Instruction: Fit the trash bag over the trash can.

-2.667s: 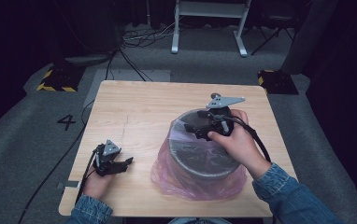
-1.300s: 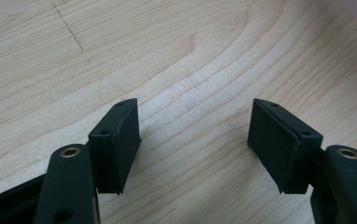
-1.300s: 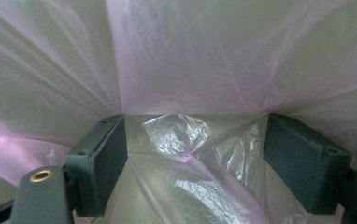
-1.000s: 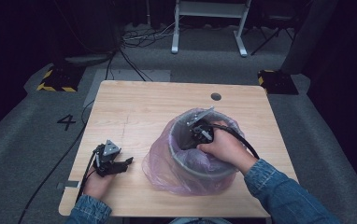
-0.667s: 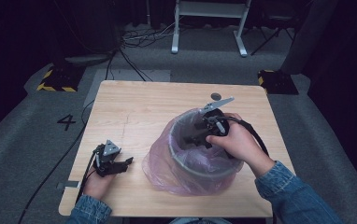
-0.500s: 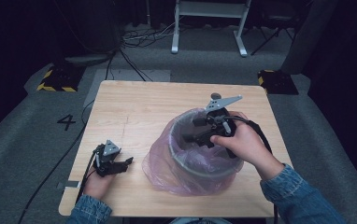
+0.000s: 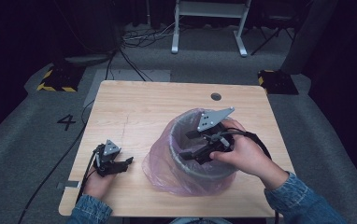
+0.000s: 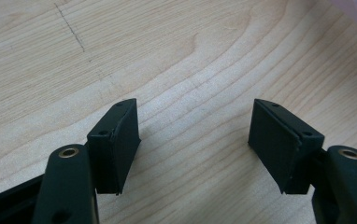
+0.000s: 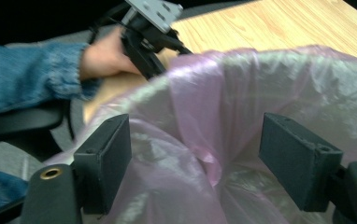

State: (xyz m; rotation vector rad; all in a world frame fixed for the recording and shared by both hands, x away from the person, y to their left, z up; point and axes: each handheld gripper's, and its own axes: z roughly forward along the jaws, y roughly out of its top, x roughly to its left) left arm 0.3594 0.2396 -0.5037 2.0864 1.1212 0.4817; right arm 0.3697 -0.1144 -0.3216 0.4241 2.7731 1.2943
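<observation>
R tongs (image 7: 189, 148) open over bin (image 7: 200, 164), jaws closing, empty. Advise: pinch pink liner (image 7: 160, 163) at 9 o'clock rim, tuck evenly. L tongs (image 7: 120, 163) open, idle on worktop (image 7: 134, 107).

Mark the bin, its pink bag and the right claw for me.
bin (image 7: 208, 168), high view, near grey rim.
pink bag (image 7: 159, 161), high view, loose plastic draped outside the bin's left wall.
right claw (image 9: 195, 161), right gripper view, midway between its two black fingertips, jaws apart.
</observation>
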